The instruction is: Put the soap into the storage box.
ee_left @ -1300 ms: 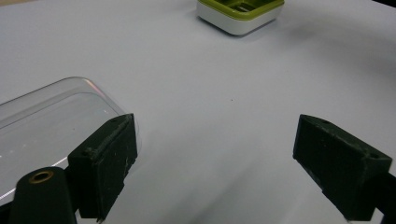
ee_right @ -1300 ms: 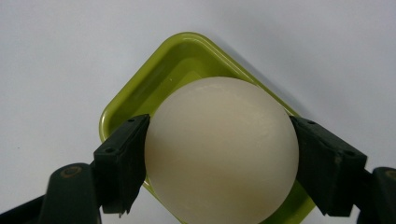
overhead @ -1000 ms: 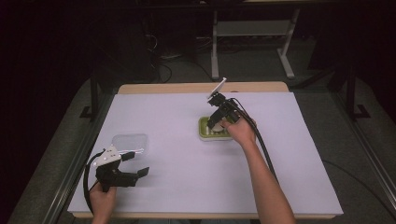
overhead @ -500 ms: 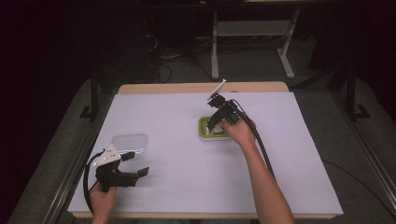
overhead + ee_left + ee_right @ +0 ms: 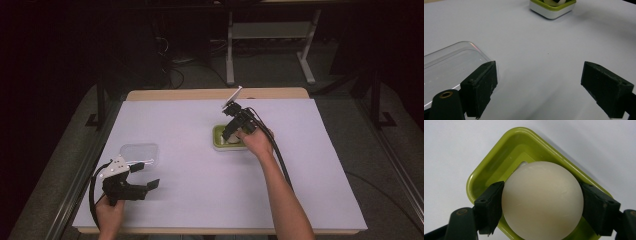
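1. Step in hand, as a judgement: the right gripper [image 5: 541, 205] has a white ball [image 5: 542, 202] between its fingers [image 5: 489, 206], directly over the green tray [image 5: 499, 167]. Whether it is lifting the ball out or setting it in cannot be told.
2. Right fingers: clamped on the ball, one pad on each side at its widest part. The contact looks symmetric.
3. Ball location: between the right fingers, with the tray's recess just beyond and below it. Whether the ball touches the tray floor is hidden.
4. High view: the right gripper [image 5: 234, 131] points down into the tray [image 5: 218, 142], with the person's hand behind it.
5. Left gripper [image 5: 541, 87]: fingers [image 5: 480, 87] wide apart, holding nothing, low over the tabletop [image 5: 536, 47]. A clear plastic lid [image 5: 451, 62] lies just beside and behind one finger; the tray [image 5: 552, 11] sits well ahead of them.
6. Next move likely needs a straight vertical path to clear the tray rim, with steady squeeze; a smooth sphere can roll out of flat pads.
7. Materials:
   - Ball: matte off-white, smooth, round, probably hard.
   - Tray: glossy lime-green plastic, rounded square with a stepped recess and a white underside.
   - Lid: thin, transparent, with rounded corners.
   - Tabletop: plain white sheet, flat.
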Motion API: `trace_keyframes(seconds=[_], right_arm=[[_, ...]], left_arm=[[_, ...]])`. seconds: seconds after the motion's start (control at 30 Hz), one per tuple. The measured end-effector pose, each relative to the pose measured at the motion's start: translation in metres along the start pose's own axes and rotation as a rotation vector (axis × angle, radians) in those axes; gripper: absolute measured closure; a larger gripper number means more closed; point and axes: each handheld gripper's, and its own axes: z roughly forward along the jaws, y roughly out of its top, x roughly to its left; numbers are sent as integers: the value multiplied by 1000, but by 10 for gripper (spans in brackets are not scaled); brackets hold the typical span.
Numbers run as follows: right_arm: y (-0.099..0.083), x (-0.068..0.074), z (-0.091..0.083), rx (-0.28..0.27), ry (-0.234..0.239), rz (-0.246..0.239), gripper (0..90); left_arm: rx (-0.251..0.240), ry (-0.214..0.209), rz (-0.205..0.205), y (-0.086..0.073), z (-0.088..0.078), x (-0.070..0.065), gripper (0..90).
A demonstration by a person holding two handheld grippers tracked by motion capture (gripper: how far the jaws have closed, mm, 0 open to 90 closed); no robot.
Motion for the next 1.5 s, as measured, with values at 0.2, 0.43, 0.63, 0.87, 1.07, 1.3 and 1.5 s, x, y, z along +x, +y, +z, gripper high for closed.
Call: trace_keyframes(seconds=[0.2,0.43,0.63,0.87,1.07,1.3,1.5], right_arm=[[0,-1,0,2,0,1,230],[0,-1,3,10,-2,5,229],[0,0,4,11,-5,1,228],[-1,0,2,12,-6,2,228],[-1,0,1,8,-3,-3,228],[-2,0,0,4,3,-1,227],[-3,-1,-10,-37,5,3,258]], left_arm=[[0,-1,1,0,0,0,129],[1,0,1,0,0,0,129],[0,-1,1,0,0,0,129],[2,0,2,0,0,0,129],[3,0,2,0,0,0,129],[6,0,6,0,0,0,129],[7,0,5,0,0,0,129]])
